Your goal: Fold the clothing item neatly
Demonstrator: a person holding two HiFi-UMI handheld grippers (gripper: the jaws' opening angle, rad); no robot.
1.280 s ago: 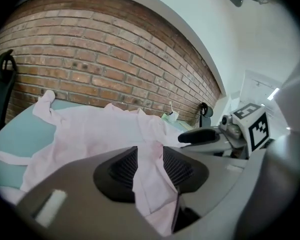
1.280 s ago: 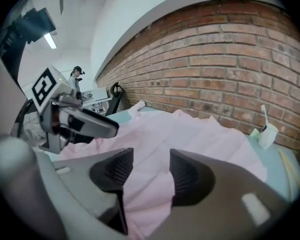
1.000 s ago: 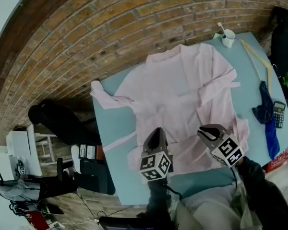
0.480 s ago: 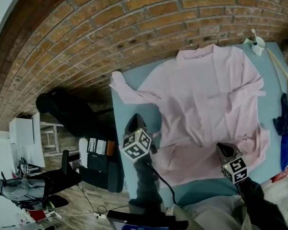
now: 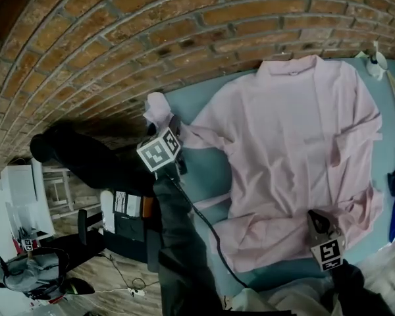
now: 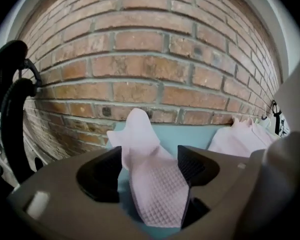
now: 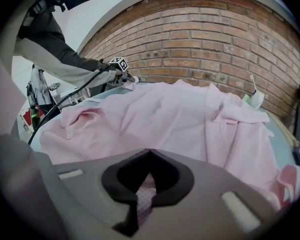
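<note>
**Head view: pink garment spread flat, one sleeve stretched to the table's corner**

Head view showed the pink garment point(image 5: 296, 143) lying open on the teal table point(image 5: 207, 170), collar toward the brick wall point(image 6: 140, 59), with one sleeve point(image 5: 159, 108) drawn out to the far left corner. The left gripper point(image 6: 151, 166) was at that sleeve's end. Its jaws were opening, and the cuff lay loose between them without either pad pressing on it. The right gripper point(image 7: 149, 156) sat at the near hem point(image 5: 283, 242), its jaws pressed together on a pinch of the fabric.

The cloth looked light and thoroughly limp, with a waffle weave visible up close. That texture would probably give the pads decent bite, so slipping seemed unlikely. It would sag and crease wherever it went unsupported, and a single layer could easily separate from the one beneath. The best places to take hold were likely the edges: cuff, hem corners and shoulder seams. Lifted at two points together, each fold would fall straight.
</note>
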